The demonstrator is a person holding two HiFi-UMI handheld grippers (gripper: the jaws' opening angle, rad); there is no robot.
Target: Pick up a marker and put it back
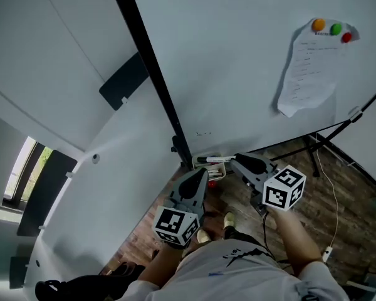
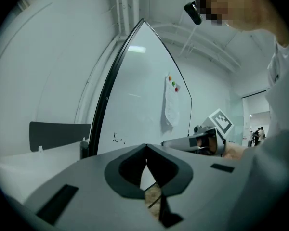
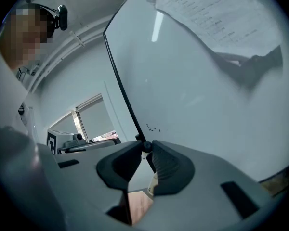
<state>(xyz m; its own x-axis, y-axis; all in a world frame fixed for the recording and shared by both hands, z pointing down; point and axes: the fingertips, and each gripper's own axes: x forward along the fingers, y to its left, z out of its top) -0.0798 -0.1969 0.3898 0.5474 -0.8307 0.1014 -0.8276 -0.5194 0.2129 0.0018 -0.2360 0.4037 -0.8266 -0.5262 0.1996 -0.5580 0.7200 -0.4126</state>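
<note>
A white marker (image 1: 214, 160) with a dark cap juts out leftward over the whiteboard's small tray (image 1: 217, 172), low against the board. My right gripper (image 1: 234, 160) is shut on its near end. In the right gripper view the marker's dark round end (image 3: 146, 147) shows pinched between the jaw tips of the right gripper (image 3: 145, 151). My left gripper (image 1: 199, 174) hovers just left of and below the tray; its jaws meet at the tip with nothing in them. The left gripper (image 2: 146, 152) points at the board, with the right gripper (image 2: 202, 141) to its right.
The whiteboard (image 1: 250, 55) fills the upper view, with a dark frame bar (image 1: 156, 80) at its left edge. A paper sheet (image 1: 306, 74) hangs on it under three coloured magnets. Stand legs (image 1: 319, 142) and a white cable (image 1: 331, 199) lie on the wooden floor. Something red (image 1: 211, 184) sits below the tray.
</note>
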